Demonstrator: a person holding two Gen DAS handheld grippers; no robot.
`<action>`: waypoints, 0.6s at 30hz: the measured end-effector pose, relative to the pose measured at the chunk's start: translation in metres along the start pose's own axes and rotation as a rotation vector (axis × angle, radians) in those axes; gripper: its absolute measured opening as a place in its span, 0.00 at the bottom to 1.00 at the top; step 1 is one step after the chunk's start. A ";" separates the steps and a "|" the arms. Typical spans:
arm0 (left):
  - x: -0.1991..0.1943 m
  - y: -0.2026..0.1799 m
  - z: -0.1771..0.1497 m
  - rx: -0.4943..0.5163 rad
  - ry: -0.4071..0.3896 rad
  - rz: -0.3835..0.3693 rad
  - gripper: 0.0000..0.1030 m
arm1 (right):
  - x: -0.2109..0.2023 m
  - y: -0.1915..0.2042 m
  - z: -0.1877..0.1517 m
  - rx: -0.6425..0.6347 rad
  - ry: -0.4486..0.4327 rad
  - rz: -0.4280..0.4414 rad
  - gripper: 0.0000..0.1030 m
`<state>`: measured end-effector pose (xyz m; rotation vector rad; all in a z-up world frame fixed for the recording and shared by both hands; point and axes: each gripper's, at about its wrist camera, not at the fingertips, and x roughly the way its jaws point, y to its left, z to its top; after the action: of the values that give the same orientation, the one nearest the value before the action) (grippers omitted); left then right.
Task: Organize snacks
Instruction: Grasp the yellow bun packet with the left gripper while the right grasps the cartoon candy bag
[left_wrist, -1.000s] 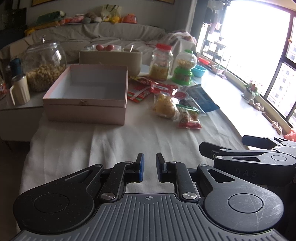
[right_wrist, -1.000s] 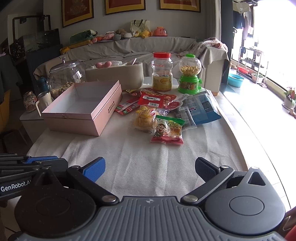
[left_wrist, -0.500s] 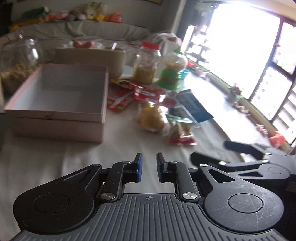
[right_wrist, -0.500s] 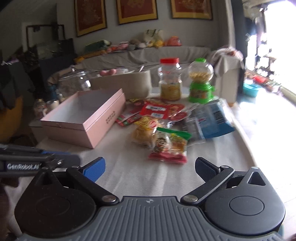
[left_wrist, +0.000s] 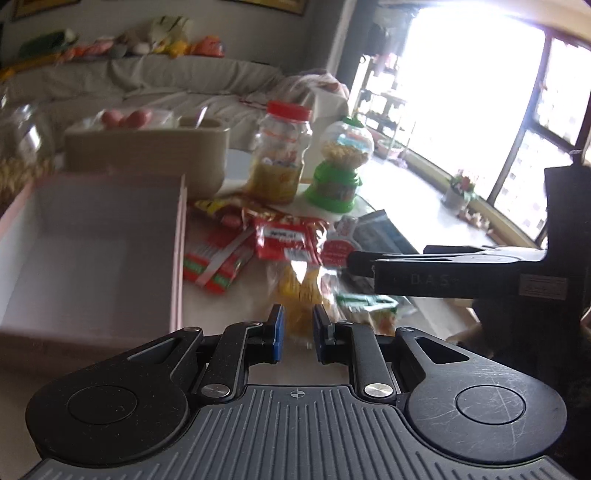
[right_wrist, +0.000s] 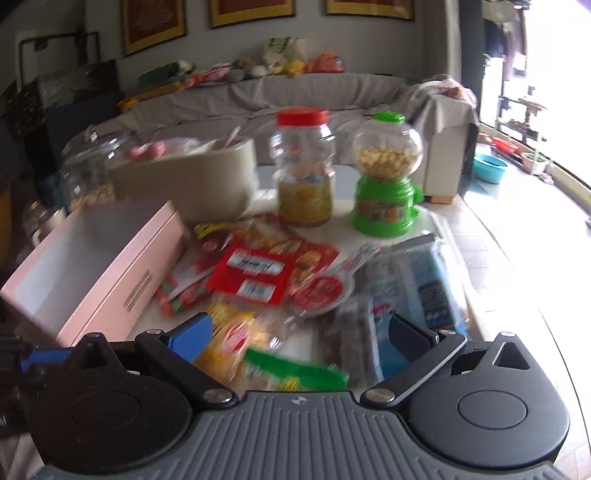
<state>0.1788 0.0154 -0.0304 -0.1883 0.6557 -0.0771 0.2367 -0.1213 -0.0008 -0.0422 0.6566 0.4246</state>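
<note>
Left wrist view: left gripper (left_wrist: 298, 334), blue pads drawn nearly together with a narrow gap, nothing between them, above the table's pale cloth (left_wrist: 229, 314). Just ahead of the tips lay a yellow snack bag (left_wrist: 299, 288). Right wrist view: right gripper (right_wrist: 301, 334), jaws spread wide and empty, over the snack pile.

Snacks, loose on the cloth, right of the box: red packet with white label (right_wrist: 255, 275); round red-and-white packet (right_wrist: 321, 290); red-and-green striped packets (right_wrist: 181, 291) beside the box wall; green-edged bag (right_wrist: 295, 369) nearest the right gripper; dark packet (right_wrist: 351, 339); blue-and-clear bag (right_wrist: 417, 280) at the far right.

Pink box (right_wrist: 110, 280), open, white interior bare, left of the pile.

Behind: red-lidded jar (right_wrist: 303, 173), green candy dispenser (right_wrist: 386, 173), beige container (right_wrist: 192, 181), glass jar (right_wrist: 88, 173). Both views blurred.
</note>
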 end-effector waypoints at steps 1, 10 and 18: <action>0.008 -0.005 0.006 0.022 -0.004 0.002 0.19 | -0.001 -0.005 -0.002 0.015 -0.014 -0.014 0.99; 0.065 -0.026 0.018 0.175 0.064 0.020 0.19 | -0.001 -0.057 -0.062 0.117 0.072 -0.067 0.99; 0.060 -0.036 0.007 0.302 0.130 -0.047 0.30 | -0.005 -0.062 -0.070 0.137 0.037 0.035 1.00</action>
<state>0.2300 -0.0263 -0.0542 0.0937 0.7605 -0.2332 0.2168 -0.1922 -0.0590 0.0919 0.7226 0.4121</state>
